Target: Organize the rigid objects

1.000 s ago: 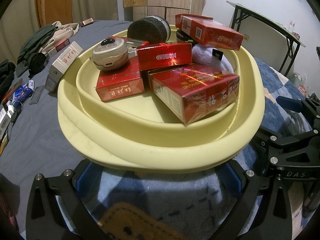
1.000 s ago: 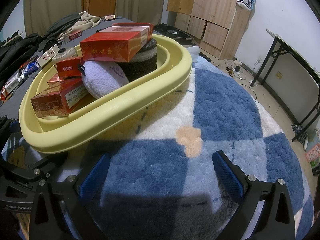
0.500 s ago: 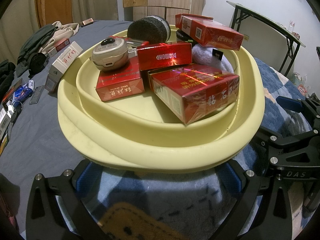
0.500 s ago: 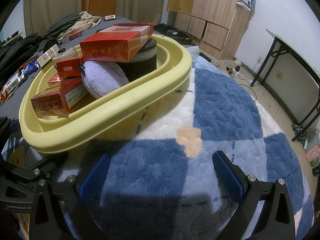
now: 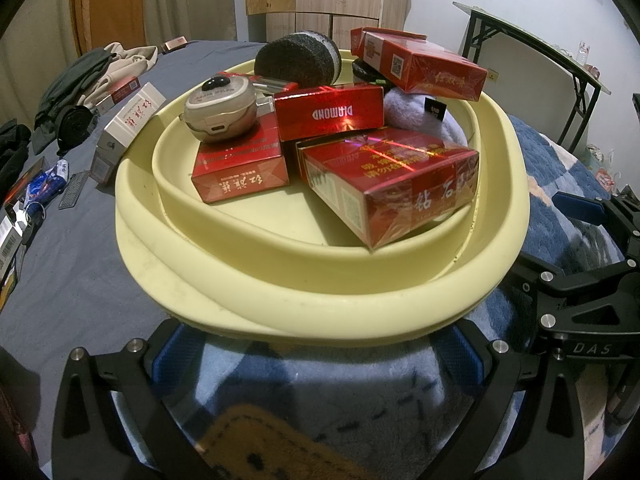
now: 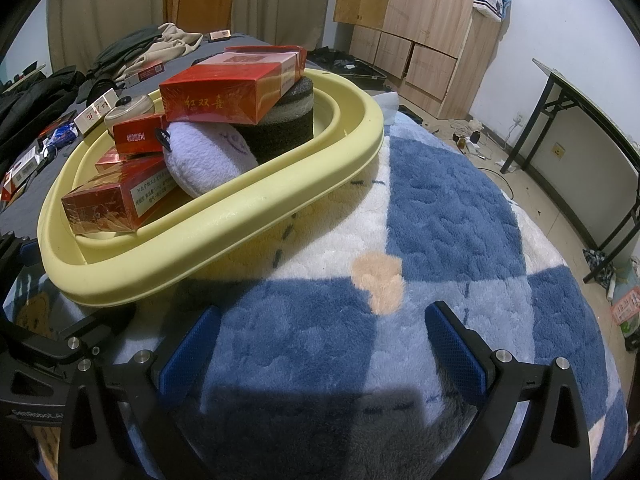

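Both grippers, left (image 5: pixel 316 354) and right (image 6: pixel 320 338), are resting spread wide and grasping nothing on the blanket (image 6: pixel 440 200), beside the yellow basin (image 5: pixel 320 292) holding red cartons (image 5: pixel 392 176).

Just ahead of the left claw (image 5: pixel 316 354), one yellow basin (image 5: pixel 320 304) is being counted. Inside it, four red boxes are being made out clearly: a near red box (image 5: pixel 392 176) closest to the claw, a left red box (image 5: pixel 240 168), a DIAMOND box (image 5: pixel 328 112) behind these, and a top red box (image 5: pixel 424 66) farthest off at right. One beige case (image 5: pixel 220 110), one dark foam roll (image 5: pixel 298 58) and one lilac plush pad (image 5: pixel 416 110) are being counted alongside. Left of the claw, beyond the basin, one white box (image 5: pixel 128 128) is being seen.
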`<state>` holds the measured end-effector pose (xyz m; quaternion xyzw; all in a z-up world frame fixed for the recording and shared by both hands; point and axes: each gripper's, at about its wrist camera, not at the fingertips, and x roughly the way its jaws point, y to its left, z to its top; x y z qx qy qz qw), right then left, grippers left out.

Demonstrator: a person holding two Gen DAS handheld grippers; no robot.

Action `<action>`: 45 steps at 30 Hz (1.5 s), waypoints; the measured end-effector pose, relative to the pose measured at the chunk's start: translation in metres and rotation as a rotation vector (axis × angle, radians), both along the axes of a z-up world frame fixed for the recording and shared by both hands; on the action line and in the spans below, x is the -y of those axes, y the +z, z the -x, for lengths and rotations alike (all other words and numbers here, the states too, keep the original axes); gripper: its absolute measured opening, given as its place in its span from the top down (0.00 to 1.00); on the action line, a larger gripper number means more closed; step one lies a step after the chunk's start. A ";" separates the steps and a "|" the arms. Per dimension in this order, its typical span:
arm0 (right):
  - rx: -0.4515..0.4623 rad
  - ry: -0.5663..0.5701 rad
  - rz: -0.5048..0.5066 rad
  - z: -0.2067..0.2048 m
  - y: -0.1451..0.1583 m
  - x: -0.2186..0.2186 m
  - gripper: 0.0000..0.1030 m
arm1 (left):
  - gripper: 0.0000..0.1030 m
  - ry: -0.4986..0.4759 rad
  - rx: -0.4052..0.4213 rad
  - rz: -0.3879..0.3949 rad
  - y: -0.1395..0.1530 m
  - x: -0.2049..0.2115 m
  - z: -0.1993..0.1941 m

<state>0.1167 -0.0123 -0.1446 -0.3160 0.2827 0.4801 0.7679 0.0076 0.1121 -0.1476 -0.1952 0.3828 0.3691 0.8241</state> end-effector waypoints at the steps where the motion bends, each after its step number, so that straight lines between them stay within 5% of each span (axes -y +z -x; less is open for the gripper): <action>1: 0.000 0.000 0.000 0.000 0.000 0.000 0.00 | 0.00 0.000 0.000 0.000 0.000 -0.001 0.000; 45: -0.001 0.000 0.000 0.000 0.000 0.000 0.00 | 0.00 0.000 0.000 0.000 0.000 -0.001 0.000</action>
